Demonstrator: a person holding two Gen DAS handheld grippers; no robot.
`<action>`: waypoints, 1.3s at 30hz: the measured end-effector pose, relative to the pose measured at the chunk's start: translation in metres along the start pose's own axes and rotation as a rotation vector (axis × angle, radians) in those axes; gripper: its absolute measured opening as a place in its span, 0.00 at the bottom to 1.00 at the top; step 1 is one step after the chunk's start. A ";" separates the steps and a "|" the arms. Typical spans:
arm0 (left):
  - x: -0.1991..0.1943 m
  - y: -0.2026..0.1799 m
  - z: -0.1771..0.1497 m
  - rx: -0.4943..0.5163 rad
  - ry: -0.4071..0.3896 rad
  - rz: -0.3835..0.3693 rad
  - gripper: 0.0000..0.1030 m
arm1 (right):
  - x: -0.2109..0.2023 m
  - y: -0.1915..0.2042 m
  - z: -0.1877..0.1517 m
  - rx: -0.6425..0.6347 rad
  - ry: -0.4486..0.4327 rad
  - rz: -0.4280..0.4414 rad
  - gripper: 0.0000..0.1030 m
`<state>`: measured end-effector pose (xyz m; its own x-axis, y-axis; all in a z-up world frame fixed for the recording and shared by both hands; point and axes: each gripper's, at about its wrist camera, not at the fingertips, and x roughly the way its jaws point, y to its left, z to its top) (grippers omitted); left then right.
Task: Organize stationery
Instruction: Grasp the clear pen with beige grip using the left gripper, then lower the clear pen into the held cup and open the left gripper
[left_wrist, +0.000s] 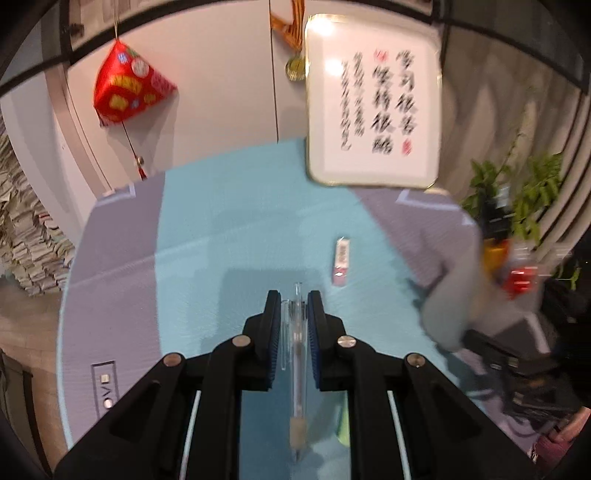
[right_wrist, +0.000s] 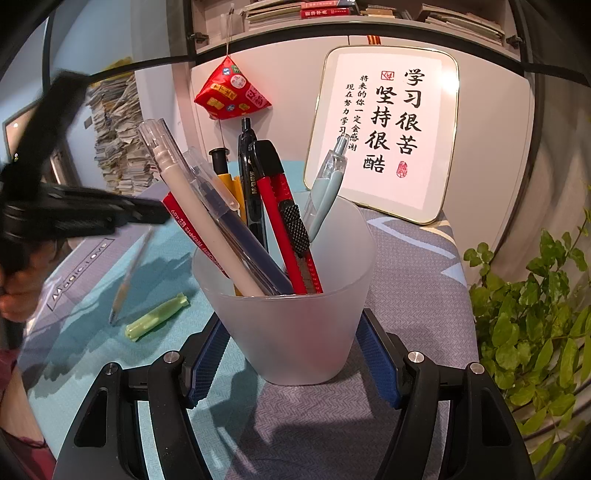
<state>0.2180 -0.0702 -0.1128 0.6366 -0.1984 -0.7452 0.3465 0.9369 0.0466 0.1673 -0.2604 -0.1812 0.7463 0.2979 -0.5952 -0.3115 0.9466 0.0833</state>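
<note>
My left gripper (left_wrist: 293, 306) is shut on a clear pen (left_wrist: 297, 354) and holds it above the blue desk mat (left_wrist: 229, 229); the pen hangs tip down. The same gripper (right_wrist: 110, 214) and pen (right_wrist: 129, 273) show at the left of the right wrist view. My right gripper (right_wrist: 291, 350) is shut on a frosted pen cup (right_wrist: 295, 332) that holds several pens, a red utility knife (right_wrist: 291, 236) and a red pencil. A pink-and-white eraser (left_wrist: 341, 260) lies on the mat ahead of the left gripper. A green pen cap (right_wrist: 155, 317) lies on the mat left of the cup.
A framed calligraphy board (right_wrist: 384, 136) leans on the wall at the back of the desk. A red pouch ornament (right_wrist: 231, 92) hangs left of it. A green plant (right_wrist: 535, 314) stands off the desk's right edge. Stacked papers (right_wrist: 118, 140) stand at the far left.
</note>
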 end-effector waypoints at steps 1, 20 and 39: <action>-0.010 -0.001 0.000 0.002 -0.017 -0.008 0.12 | 0.000 0.000 0.000 0.000 0.000 0.000 0.69; -0.153 -0.042 0.059 0.042 -0.325 -0.243 0.12 | -0.001 0.000 0.001 -0.001 0.001 -0.002 0.69; -0.087 -0.103 0.073 0.092 -0.166 -0.320 0.12 | -0.001 -0.004 0.003 0.006 0.000 0.007 0.69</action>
<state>0.1774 -0.1701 -0.0042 0.5868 -0.5280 -0.6139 0.6016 0.7917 -0.1058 0.1694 -0.2641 -0.1783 0.7444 0.3044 -0.5943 -0.3132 0.9452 0.0919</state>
